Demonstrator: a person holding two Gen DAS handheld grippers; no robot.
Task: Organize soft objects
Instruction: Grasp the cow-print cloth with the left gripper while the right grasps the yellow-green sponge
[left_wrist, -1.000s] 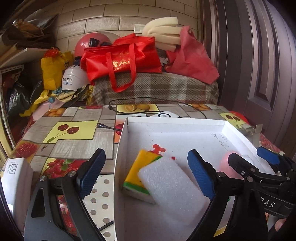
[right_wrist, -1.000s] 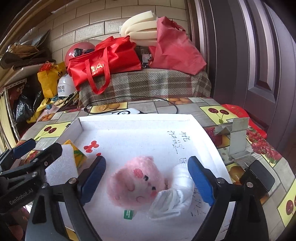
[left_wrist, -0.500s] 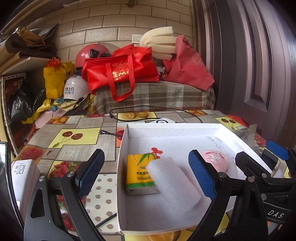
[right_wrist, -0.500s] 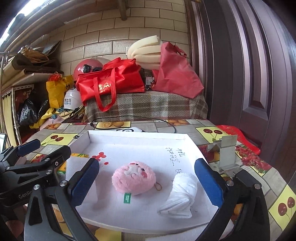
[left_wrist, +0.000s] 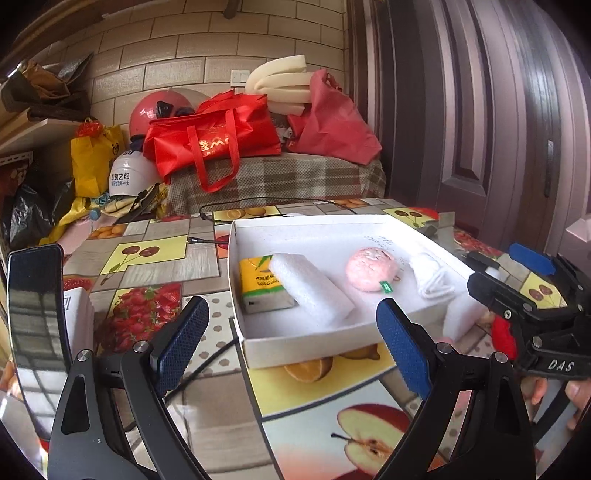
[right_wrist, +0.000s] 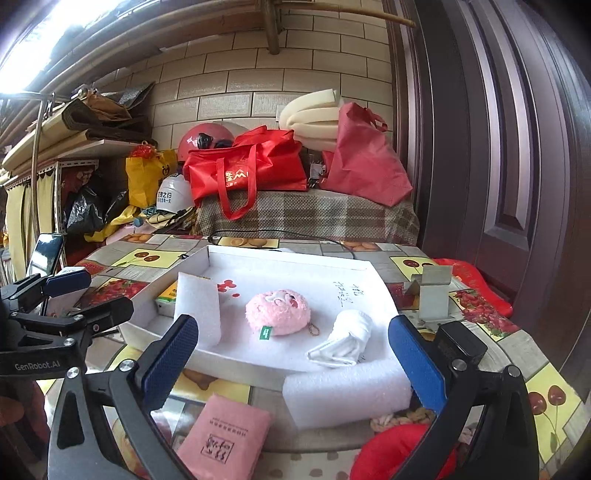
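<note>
With both my grippers spread wide and empty, the loose foam block (right_wrist: 347, 391) lies crosswise low in the frame, just outside the white tray (right_wrist: 373, 280), nearest my right gripper (right_wrist: 291, 363).

Tiled wall (right_wrist: 236, 85), dark wooden door (right_wrist: 517, 147)

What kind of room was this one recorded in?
Probably a cluttered storage corner or entryway of a home: helmets and red bags piled on a plaid-covered bench, a tiled wall, a dark door, and a fruit-print tablecloth.
</note>
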